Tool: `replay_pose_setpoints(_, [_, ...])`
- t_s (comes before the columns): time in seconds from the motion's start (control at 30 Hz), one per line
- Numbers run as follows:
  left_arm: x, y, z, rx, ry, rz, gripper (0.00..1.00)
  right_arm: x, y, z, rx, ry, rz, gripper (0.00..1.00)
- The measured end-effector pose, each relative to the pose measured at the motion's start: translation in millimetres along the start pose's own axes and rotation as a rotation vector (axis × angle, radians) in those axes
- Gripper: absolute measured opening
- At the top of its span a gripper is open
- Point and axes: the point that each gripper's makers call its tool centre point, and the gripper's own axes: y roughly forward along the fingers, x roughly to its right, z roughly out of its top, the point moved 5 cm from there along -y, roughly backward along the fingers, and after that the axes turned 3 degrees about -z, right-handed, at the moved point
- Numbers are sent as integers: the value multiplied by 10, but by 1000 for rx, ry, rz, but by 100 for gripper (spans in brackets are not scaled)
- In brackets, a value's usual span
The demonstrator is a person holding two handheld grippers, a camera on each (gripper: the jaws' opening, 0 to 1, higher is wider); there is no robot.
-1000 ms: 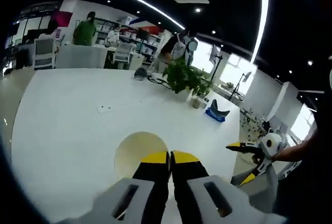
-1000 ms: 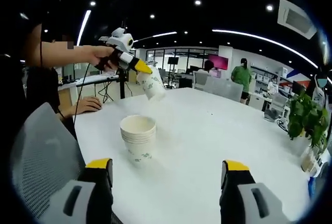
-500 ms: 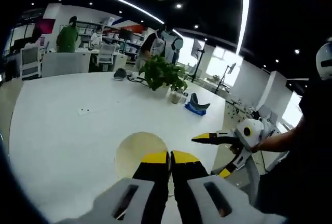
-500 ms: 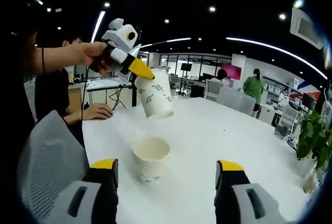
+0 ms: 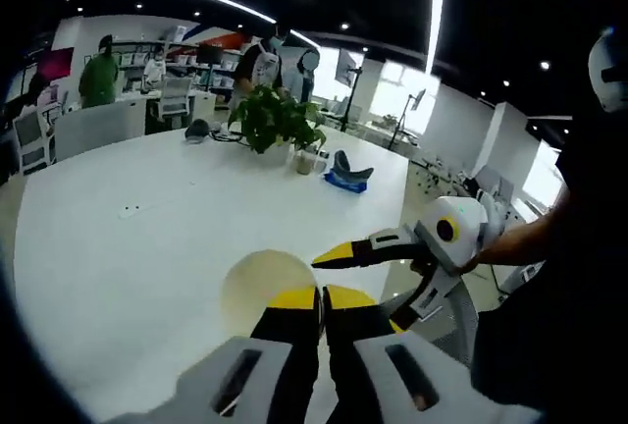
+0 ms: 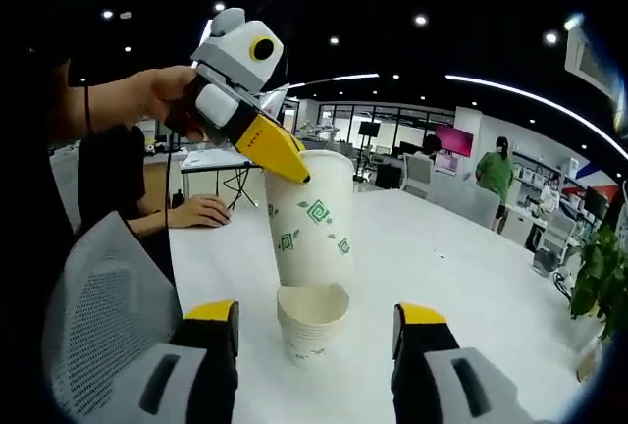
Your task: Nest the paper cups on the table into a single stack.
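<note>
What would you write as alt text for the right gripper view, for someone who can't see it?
The left gripper, held in a person's hand, grips a paper cup by its rim, directly above the stack of cups on the white table. The right gripper waits open on either side of the stack.

White counter (image 5: 147,238), large and round-edged. Potted green plant (image 5: 275,120) at its far side, a blue item (image 5: 343,177) to the plant's right. Grey mesh chair (image 6: 93,296) near left. Seated person's hand (image 6: 201,211) resting on counter. Person in green (image 5: 98,79) standing far left. Ceiling strip lights (image 5: 437,12).
</note>
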Motion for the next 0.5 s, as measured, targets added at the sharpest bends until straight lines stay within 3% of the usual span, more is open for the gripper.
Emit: replay_pose_setpoints(0.5, [164, 132, -144, -81, 53, -14, 0, -48, 21, 21, -4, -11, 18, 45])
